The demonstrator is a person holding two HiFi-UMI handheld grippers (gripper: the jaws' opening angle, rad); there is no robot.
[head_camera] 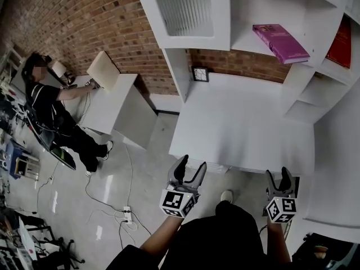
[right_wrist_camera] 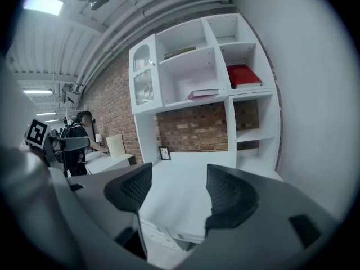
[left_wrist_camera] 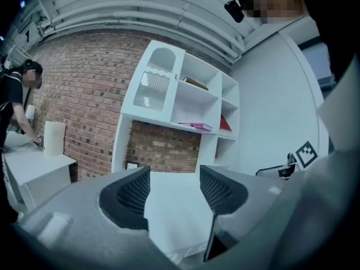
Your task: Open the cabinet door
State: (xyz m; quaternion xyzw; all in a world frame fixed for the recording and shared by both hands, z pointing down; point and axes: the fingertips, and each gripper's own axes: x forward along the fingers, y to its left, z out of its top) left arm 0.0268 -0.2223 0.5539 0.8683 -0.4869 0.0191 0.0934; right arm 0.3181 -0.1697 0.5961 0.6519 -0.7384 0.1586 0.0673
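Both tools hang low at the near edge of the white bench (head_camera: 242, 122), which reads as a ready stance, so I judge the task not yet begun. The left tool (head_camera: 188, 166) has its jaws spread with nothing between them, and the right tool (head_camera: 279, 176) is likewise spread and empty. The cabinet door (head_camera: 183, 7), a white frame around ribbed glass, looks shut on the upper left compartment of the shelf unit. It is at about twelve o'clock from the left tool and eleven o'clock from the right, well apart from both. Its handle is too small to place. The left tool is nearer, so it seems the likelier one to reach. The bench below carries only a small frame (head_camera: 199, 73) against the brick, leaving open room for the door's swing. The pink book (head_camera: 279, 42) lies in the next compartment, at three o'clock of the door. A person (head_camera: 50, 103) works well apart at nine o'clock.
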